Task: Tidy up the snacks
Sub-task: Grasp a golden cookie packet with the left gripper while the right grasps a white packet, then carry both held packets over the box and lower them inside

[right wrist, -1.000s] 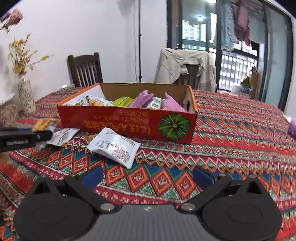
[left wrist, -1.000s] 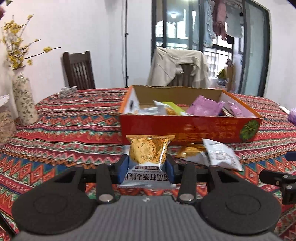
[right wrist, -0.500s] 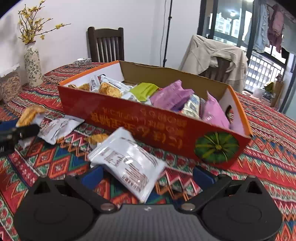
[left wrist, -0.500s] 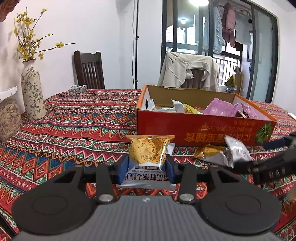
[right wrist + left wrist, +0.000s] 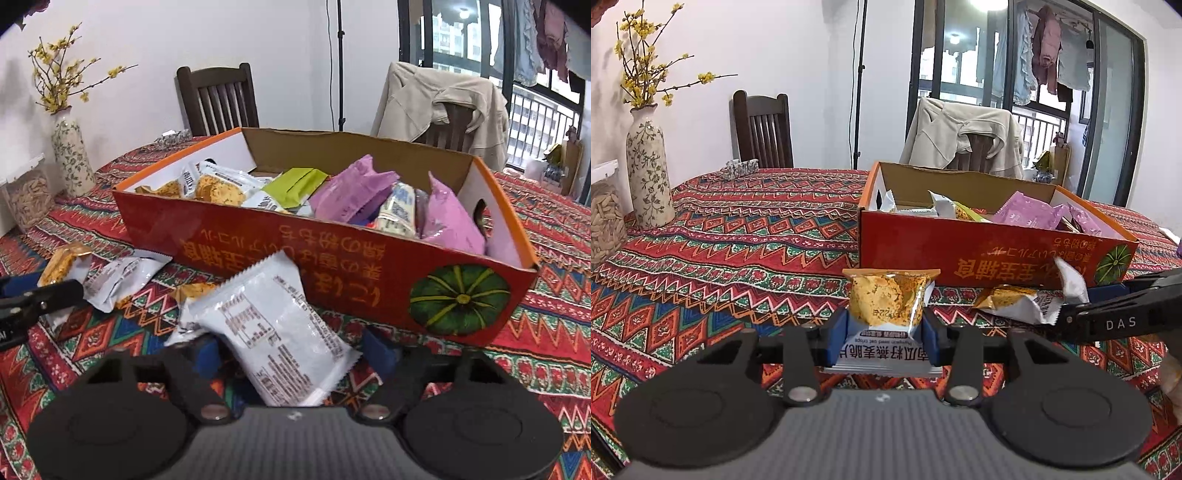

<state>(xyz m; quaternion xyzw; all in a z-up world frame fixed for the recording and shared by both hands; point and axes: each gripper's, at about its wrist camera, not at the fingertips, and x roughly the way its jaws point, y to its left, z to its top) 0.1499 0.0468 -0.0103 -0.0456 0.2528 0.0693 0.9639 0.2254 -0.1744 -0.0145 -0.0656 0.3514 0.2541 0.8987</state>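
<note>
Patterned cloth covers the bench (image 5: 738, 236). We note the left gripper (image 5: 886, 332) clamps an orange snack packet (image 5: 888, 302) near the red box (image 5: 332, 266); the right gripper (image 5: 291, 354), jaws closing, straddles a white packet (image 5: 273, 328).

The red box (image 5: 332, 273) is standing close ahead, its near wall blocking any low path forward. Loose packets (image 5: 122, 275) are cluttering the worktop (image 5: 738, 236) before it. Left of the box, cloth is lying bare as far as the vase (image 5: 648, 170).
</note>
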